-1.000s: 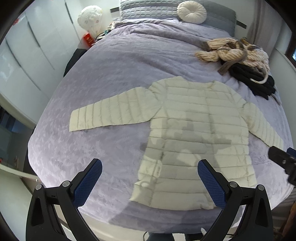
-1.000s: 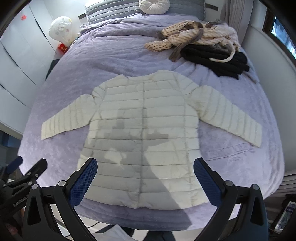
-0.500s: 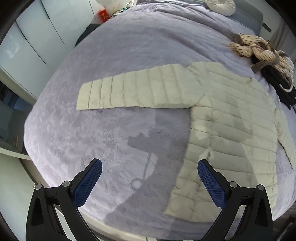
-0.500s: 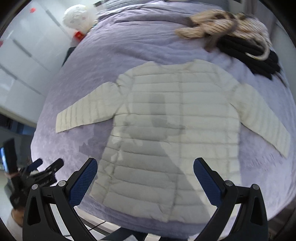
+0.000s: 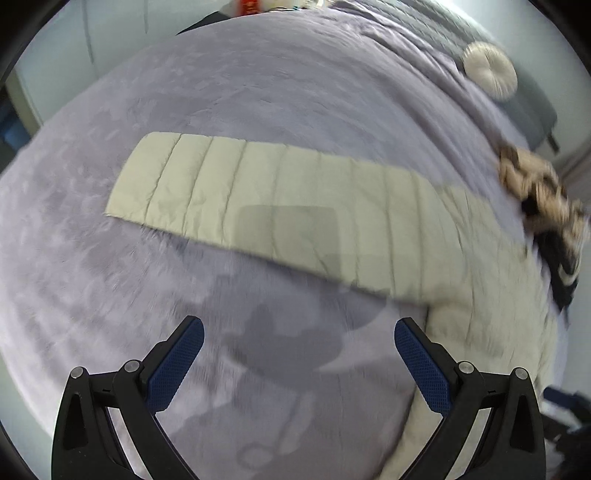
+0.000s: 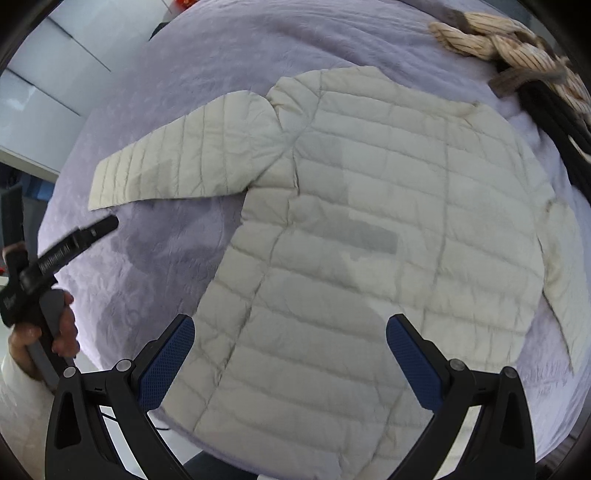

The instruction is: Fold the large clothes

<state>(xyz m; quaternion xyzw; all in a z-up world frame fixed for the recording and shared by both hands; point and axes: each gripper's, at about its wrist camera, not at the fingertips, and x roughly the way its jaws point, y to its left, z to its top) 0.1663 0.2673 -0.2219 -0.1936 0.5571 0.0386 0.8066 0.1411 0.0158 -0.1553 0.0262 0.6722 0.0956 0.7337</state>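
Right wrist: clothes heap (image 6: 532, 62) beside jacket (image 6: 369, 236).

**Around the bed**

We see a bed (image 5: 258, 92) covered by a lavender textured bedspread (image 6: 155, 266). Near its head lies a round cream cushion (image 5: 489, 74), blurred in the left wrist view. On the far right of the bed we find a heap of striped beige garments (image 6: 509, 48), touching dark clothing (image 6: 554, 122) beneath it. Beyond the bed's left side stand pale cabinet panels (image 6: 48, 85), and a red item (image 5: 251, 5) shows at the top edge.
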